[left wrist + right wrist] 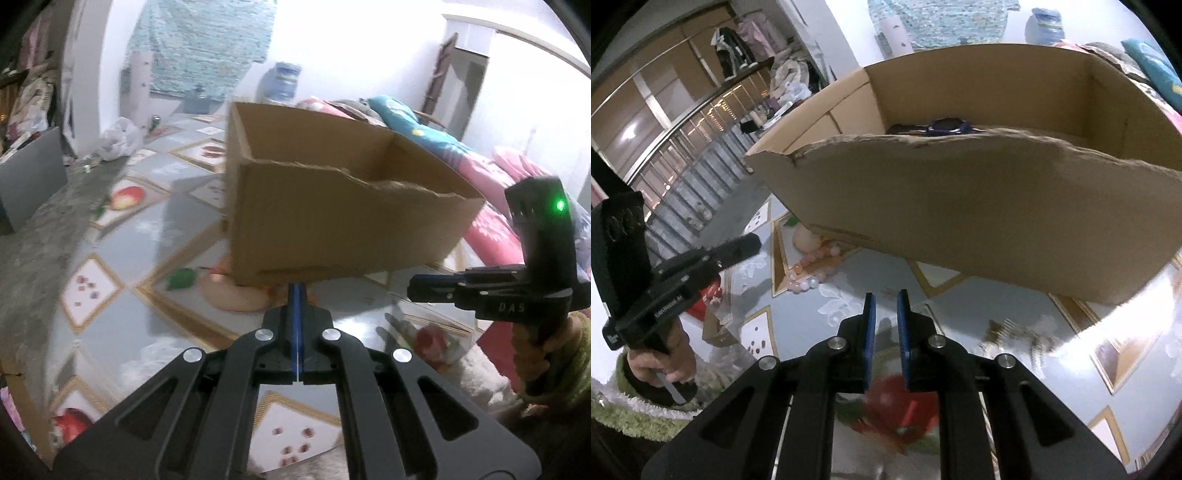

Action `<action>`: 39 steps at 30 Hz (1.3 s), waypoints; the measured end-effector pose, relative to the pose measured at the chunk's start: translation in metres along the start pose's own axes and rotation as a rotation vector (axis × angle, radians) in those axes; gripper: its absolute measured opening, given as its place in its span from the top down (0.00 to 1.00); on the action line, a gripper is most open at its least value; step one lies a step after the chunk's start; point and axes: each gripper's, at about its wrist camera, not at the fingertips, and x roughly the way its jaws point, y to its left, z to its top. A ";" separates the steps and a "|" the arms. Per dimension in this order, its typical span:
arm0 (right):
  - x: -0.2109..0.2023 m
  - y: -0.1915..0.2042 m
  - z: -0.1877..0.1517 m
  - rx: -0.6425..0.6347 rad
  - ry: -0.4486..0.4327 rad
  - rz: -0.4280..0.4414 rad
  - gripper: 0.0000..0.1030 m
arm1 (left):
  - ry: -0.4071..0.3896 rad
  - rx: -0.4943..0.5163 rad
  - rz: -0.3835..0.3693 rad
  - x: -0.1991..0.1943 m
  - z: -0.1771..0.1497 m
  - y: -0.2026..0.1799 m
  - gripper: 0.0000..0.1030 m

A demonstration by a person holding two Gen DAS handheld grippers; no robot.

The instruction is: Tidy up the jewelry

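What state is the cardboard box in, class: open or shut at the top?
Open. The cardboard box has no lid or flaps over it; its torn front rim shows the inner walls and a dark blue item inside.

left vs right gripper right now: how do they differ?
Left gripper: blue pads pressed together, no gap. Right gripper: pads stand slightly apart, floor visible between them. The left points at the cardboard box's base; the right sits back from it. Both are empty.

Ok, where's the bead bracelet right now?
In the right wrist view, the bead bracelet lies on the patterned floor at left of centre, beside the cardboard box's lower left corner.
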 end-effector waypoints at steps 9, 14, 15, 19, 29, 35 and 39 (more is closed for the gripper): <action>-0.004 -0.016 -0.008 0.053 0.003 -0.011 0.88 | 0.050 0.063 -0.045 0.038 -0.011 -0.035 1.00; -0.003 -0.019 -0.008 0.063 0.002 0.002 0.88 | 0.068 0.071 -0.037 0.041 -0.014 -0.041 0.82; -0.003 -0.020 -0.008 0.065 0.002 0.005 0.88 | 0.065 0.073 -0.035 0.040 -0.013 -0.041 0.76; -0.001 -0.022 -0.008 0.070 0.006 0.016 0.88 | 0.050 0.070 -0.017 0.026 -0.010 -0.039 0.65; 0.002 -0.021 -0.008 0.070 0.006 0.043 0.88 | -0.059 -0.079 0.076 -0.052 0.002 0.018 0.46; 0.003 -0.014 -0.006 0.051 0.002 0.053 0.88 | -0.072 -0.177 0.136 -0.069 -0.003 0.051 0.45; 0.002 -0.013 -0.007 0.050 0.002 0.051 0.88 | -0.004 -0.160 0.164 -0.060 -0.014 0.049 0.46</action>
